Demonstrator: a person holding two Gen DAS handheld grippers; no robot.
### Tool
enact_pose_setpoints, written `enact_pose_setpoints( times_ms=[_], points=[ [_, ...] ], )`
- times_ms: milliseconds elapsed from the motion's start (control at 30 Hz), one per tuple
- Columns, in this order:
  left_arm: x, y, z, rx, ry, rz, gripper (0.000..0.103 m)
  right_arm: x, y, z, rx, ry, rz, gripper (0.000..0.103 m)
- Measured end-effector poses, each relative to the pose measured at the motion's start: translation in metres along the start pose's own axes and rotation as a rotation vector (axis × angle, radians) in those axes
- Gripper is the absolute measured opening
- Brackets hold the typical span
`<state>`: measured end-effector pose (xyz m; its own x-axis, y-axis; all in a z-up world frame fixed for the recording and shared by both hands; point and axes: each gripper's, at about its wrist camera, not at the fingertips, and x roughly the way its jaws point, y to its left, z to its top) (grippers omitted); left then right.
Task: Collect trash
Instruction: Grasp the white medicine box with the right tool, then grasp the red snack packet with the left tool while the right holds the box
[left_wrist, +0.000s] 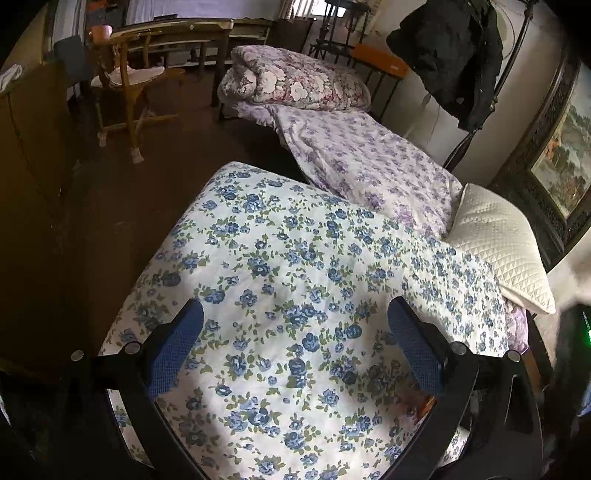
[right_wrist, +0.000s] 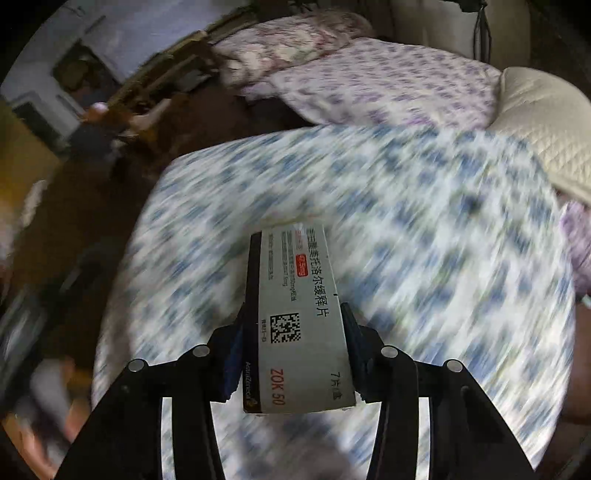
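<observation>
The bed (left_wrist: 295, 280) is the landmark: the left gripper (left_wrist: 295, 343) hangs over its near end with nothing between its fingers, and the right gripper (right_wrist: 291, 350) is over the same near end with a medicine box (right_wrist: 295, 317) clamped between its fingers — the box's far end pointing up the bed. On the bed, a pillow (left_wrist: 498, 243) lies at the right edge, a spread quilt (left_wrist: 369, 162) behind it, and a folded quilt (left_wrist: 291, 79) at the far end. Left of the bed, across the floor (left_wrist: 147, 177), stands a wooden chair (left_wrist: 129, 81) — a counter (left_wrist: 177, 31) behind it.
</observation>
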<state>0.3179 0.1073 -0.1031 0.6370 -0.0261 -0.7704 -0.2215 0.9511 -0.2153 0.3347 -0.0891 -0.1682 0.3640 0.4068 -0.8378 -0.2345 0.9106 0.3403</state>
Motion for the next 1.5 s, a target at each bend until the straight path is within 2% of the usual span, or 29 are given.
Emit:
enact_pose_setpoints(
  times_ms=[100,167,333,433,500,567,633,767,867,933,1000,1067,1133,1167,1233,1367,1500],
  points=[
    [0.007,-0.007,-0.004,0.037,0.032,0.046,0.096,-0.005,0.014,-0.026,-0.038,-0.041,-0.045,0.049],
    [0.009,-0.007,-0.005,0.042,0.037,0.050,0.096,-0.010,0.018,-0.039,-0.037,-0.067,-0.018,0.049],
    [0.011,-0.012,-0.008,0.060,0.046,0.047,0.096,-0.027,0.013,-0.044,-0.020,-0.114,-0.088,0.048],
    [0.016,-0.022,-0.013,0.094,0.084,0.029,0.096,-0.037,0.006,-0.045,0.008,-0.133,-0.056,0.049],
    [0.018,-0.029,-0.017,0.125,0.097,0.049,0.096,-0.043,-0.003,-0.048,0.036,-0.156,-0.064,0.048],
    [0.020,-0.034,-0.021,0.158,0.098,0.085,0.096,-0.042,-0.009,-0.050,0.059,-0.170,-0.118,0.046],
    [0.022,-0.038,-0.024,0.182,0.100,0.095,0.096,-0.037,-0.017,-0.052,0.076,-0.157,-0.172,0.046],
    [0.025,-0.047,-0.029,0.212,0.110,0.082,0.096,-0.040,-0.032,-0.054,0.123,-0.172,-0.117,0.048],
    [0.026,-0.052,-0.030,0.226,0.104,0.107,0.096,-0.043,-0.026,-0.053,0.097,-0.177,-0.024,0.048],
    [0.029,-0.052,-0.030,0.227,0.107,0.121,0.096,-0.038,-0.019,-0.051,0.073,-0.163,-0.052,0.051],
    [0.030,-0.052,-0.031,0.226,0.111,0.118,0.096,-0.031,-0.017,-0.051,0.069,-0.147,-0.106,0.059],
    [0.029,-0.052,-0.030,0.233,0.104,0.122,0.096,-0.022,-0.018,-0.053,0.072,-0.106,-0.130,0.058],
    [0.029,-0.052,-0.030,0.235,0.096,0.130,0.096,-0.024,-0.014,-0.055,0.059,-0.113,-0.170,0.059],
    [0.029,-0.052,-0.030,0.236,0.097,0.127,0.096,-0.025,-0.014,-0.055,0.055,-0.124,-0.181,0.059],
    [0.029,-0.052,-0.030,0.239,0.108,0.115,0.096,-0.024,-0.015,-0.056,0.051,-0.142,-0.185,0.046],
    [0.027,-0.057,-0.034,0.255,0.125,0.091,0.096,-0.038,-0.029,-0.063,0.073,-0.167,-0.253,0.045],
    [0.025,-0.074,-0.045,0.310,0.135,0.026,0.096,-0.045,-0.046,-0.067,0.115,-0.170,-0.232,0.045]
  ],
)
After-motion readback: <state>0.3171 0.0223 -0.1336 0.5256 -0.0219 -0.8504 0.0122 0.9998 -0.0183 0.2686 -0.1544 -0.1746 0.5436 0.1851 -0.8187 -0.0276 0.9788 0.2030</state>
